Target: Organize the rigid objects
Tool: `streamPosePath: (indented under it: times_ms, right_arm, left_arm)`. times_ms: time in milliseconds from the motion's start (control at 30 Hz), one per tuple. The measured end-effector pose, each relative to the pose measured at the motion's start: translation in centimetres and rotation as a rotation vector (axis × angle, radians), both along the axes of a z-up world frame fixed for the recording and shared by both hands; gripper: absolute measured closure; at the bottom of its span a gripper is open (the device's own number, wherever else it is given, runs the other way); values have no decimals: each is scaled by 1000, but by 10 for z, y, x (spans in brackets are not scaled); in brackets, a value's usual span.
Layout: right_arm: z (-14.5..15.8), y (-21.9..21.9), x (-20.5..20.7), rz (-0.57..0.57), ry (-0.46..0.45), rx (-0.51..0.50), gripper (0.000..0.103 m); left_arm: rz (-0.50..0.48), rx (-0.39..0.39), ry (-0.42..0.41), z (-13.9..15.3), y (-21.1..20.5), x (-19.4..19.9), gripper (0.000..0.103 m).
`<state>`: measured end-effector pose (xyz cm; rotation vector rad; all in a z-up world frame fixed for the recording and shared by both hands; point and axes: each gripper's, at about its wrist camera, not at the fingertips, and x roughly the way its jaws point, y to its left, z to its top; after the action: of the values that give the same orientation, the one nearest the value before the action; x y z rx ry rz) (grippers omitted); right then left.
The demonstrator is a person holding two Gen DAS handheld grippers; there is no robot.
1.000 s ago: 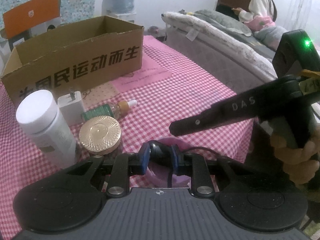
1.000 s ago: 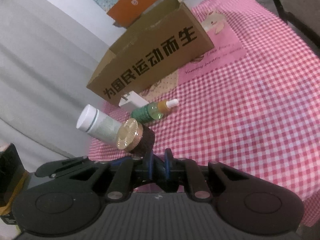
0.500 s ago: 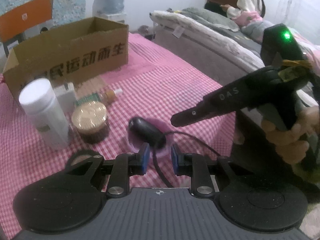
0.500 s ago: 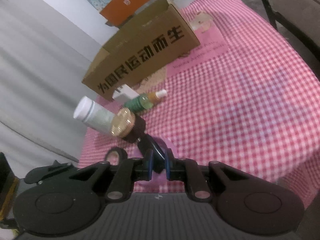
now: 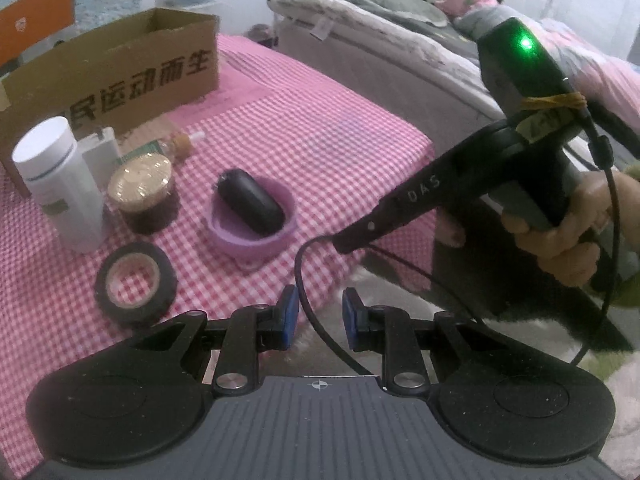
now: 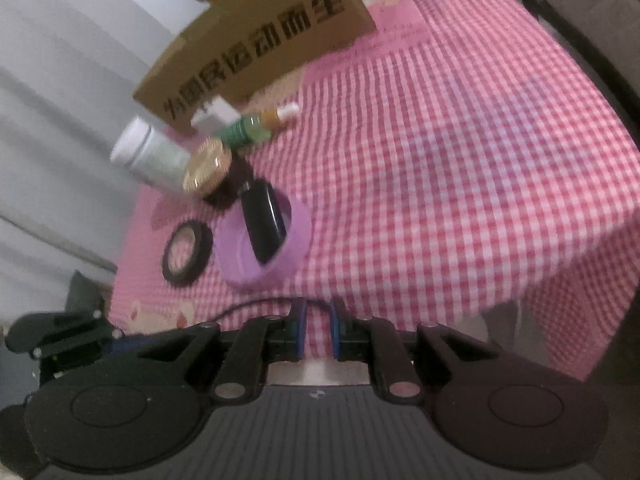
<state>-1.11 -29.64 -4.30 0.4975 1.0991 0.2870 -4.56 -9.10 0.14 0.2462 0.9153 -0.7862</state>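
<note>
We hold both grippers off the table's near edge, left gripper [image 5: 316, 318] and right gripper [image 6: 318, 330] fingers nearly together on nothing. The black case [image 5: 250, 202] lies in the purple bowl [image 5: 280, 236]; tape roll [image 5: 136, 282], jar [image 5: 142, 196], white bottle [image 5: 60, 184] wait outside the cardboard box [image 5: 120, 64].

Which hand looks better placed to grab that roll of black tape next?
Probably the left. The tape lies just ahead of the left gripper, off to its left. From the right gripper it sits further off, beyond the purple bowl. Both grippers are shut and hold nothing.
</note>
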Motion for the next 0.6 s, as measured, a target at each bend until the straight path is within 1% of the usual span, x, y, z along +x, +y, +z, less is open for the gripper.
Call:
streamPosePath:
  times_ms: [133,233,333,500,600]
  right_arm:
    - [-8,6,-13,38,65,-20,89]
    - [-14,7,-22,45,108,-31,89]
    - [-18,-1,-33,23,138,-42,89]
    - [-25,-18,-53,-30,197,-46,89]
    - [-25,-25,-57,-55,197,-44,89]
  left_arm:
    - [-22,8,26,-3,0,-6,80]
    - [-41,23,32,-6,-2,-14,79]
    - [-68,33,38,-9,-7,-18,79]
    - [-117,38,73,-18,-17,-16,79]
    - [-129,39,78,-21,-20,-15,79]
